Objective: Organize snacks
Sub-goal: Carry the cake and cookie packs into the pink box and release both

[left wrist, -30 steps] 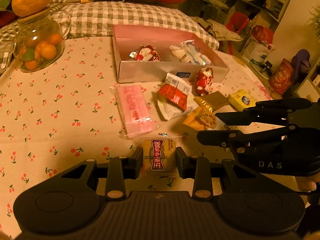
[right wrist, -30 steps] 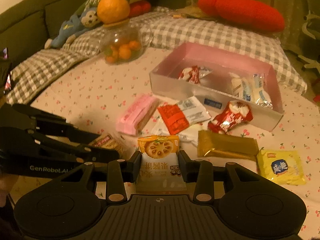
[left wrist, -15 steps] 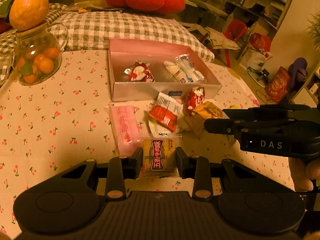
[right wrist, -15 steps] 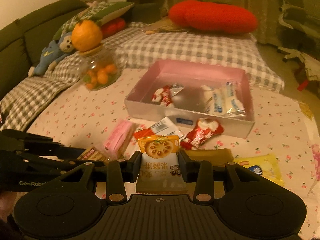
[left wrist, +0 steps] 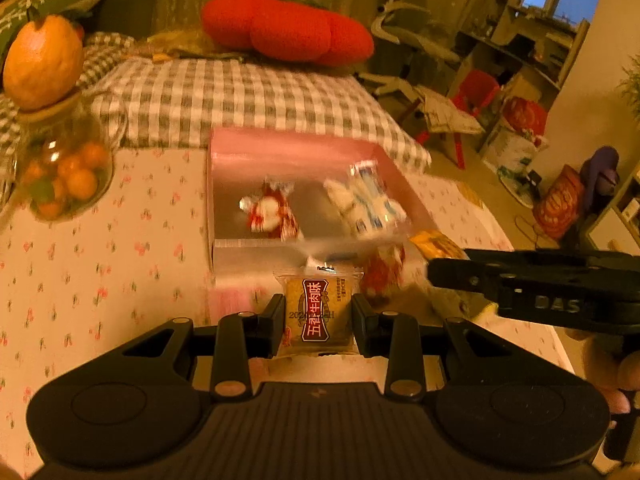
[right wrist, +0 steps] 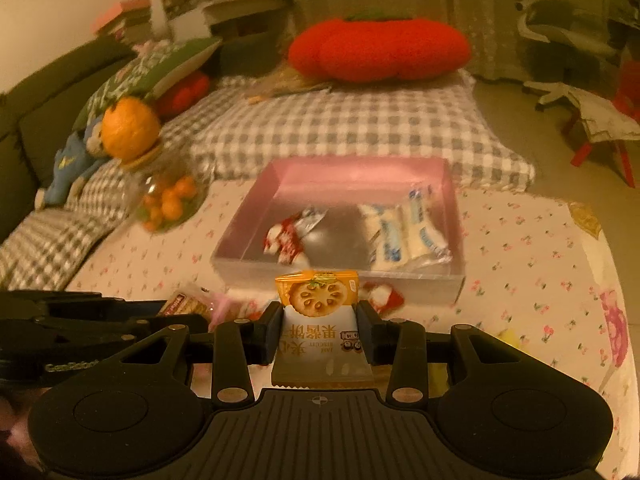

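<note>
Between the left hand-held gripper [left wrist: 318, 320] pads, a beef snack packet [left wrist: 317, 309].

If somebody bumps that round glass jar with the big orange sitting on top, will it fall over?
The glass jar probably stays put: it looks wide-bellied and filled with small oranges, so likely bottom-heavy. The big orange only rests on the lid, so it would likely roll off. Glass could crack if it tipped.
</note>
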The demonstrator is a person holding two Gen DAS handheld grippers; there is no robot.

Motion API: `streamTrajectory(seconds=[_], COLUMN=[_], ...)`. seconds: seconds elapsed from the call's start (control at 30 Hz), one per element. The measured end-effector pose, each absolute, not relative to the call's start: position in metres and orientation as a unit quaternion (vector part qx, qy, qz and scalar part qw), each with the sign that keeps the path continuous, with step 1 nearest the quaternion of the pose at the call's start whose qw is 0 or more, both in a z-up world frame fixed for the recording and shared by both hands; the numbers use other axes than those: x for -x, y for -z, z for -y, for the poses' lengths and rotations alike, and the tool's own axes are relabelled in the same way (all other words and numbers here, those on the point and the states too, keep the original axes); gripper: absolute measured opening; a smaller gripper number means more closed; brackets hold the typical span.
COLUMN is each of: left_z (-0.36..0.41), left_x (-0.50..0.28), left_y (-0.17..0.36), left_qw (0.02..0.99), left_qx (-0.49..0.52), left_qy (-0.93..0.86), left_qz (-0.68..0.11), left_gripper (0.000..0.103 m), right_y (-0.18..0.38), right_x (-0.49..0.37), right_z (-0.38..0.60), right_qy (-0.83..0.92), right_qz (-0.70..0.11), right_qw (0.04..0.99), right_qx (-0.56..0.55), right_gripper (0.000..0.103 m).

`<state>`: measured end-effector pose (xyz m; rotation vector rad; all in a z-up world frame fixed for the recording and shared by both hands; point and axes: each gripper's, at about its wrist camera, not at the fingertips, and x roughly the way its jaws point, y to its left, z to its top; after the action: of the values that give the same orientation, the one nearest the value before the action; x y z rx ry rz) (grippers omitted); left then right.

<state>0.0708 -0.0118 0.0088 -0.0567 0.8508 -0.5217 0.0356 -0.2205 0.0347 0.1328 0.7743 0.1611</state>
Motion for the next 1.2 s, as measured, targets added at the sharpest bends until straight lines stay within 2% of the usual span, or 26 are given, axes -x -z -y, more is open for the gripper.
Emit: streamTrajectory(seconds=[0.23, 0.63, 1.2], left_z=[0.022, 0.053, 0.057], left_x=[-0.110, -0.168, -0.216], left_y=[-0.007, 0.006, 0.033], left_qw=[0.881, 0.899, 0.900], left_qx=[0.045, -0.005, -0.025], left_qy=[0.232, 0.185, 0.155], left_qz=[-0.411, -0.398, -0.406], left_gripper=[0.032, 0.032, 0.032], right_y=[-0.037, -0.020, 0.019], right_x=[-0.064, -0.117, -0.166], right_z=[0.242, 0.253, 0.235], right_qy=[-0.070, -0.055, -0.067], right_qz=[-0.371, -0.378, -0.409], right_qw=[0.920, 0.914, 0.902], right_qx=[-0.109, -0.135, -0.118], right_gripper=[0.038, 0.039, 0.039])
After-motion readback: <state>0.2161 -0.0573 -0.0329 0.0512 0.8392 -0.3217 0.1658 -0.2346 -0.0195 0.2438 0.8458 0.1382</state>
